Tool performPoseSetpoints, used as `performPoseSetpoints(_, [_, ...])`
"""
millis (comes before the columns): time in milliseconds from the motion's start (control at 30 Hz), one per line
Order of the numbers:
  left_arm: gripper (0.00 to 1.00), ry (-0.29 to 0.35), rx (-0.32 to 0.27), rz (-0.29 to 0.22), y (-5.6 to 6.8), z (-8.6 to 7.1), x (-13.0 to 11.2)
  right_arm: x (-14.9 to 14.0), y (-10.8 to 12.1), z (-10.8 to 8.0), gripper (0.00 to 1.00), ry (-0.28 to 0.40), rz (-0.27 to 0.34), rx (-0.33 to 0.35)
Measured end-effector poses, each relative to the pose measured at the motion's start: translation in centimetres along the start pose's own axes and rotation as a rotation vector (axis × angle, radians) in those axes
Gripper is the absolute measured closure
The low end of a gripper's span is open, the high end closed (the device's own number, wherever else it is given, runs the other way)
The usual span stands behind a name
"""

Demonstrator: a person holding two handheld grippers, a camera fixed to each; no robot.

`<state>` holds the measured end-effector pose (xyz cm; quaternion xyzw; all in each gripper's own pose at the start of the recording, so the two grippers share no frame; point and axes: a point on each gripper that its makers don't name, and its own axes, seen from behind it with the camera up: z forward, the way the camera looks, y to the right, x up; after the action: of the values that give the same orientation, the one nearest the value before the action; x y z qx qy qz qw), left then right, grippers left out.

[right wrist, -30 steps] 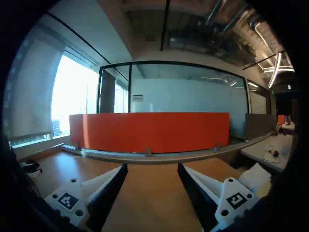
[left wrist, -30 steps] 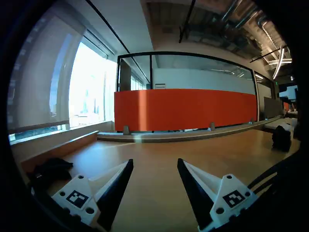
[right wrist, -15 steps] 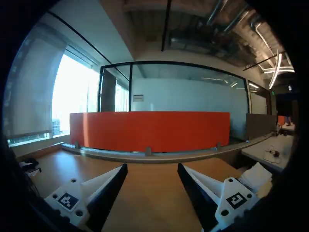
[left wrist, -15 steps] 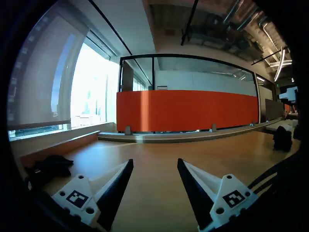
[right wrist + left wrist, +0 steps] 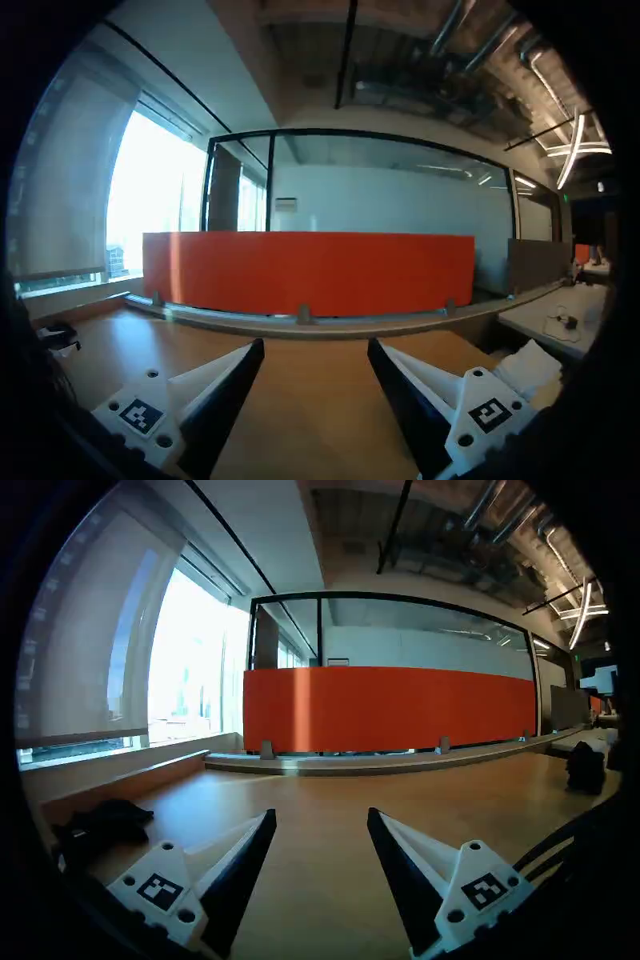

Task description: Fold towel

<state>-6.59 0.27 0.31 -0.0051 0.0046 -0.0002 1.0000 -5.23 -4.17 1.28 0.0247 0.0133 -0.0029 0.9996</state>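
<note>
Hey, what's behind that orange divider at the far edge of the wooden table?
Behind the orange divider rises a black-framed glass partition, with a white wall seen through it. Whatever stands lower, directly behind the divider, is covered by it.

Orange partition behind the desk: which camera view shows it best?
The right gripper view: the orange partition is centred, seen head-on and widest there. The left gripper view also shows it whole, but narrower and at a slight angle.
</note>
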Motion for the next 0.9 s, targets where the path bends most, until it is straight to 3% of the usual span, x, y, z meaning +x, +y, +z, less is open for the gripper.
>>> performPoseSetpoints(300, [0.16,0.0,0.0,-0.002,0.1,0.0,0.1,-1.1,1.3,0.3,0.0,0.006,-0.003,-0.009])
performPoseSetpoints(900, [0.16,0.0,0.0,-0.002,0.1,0.1,0.1,-8.8,2.8,0.6,0.0,-0.026,0.014,-0.004])
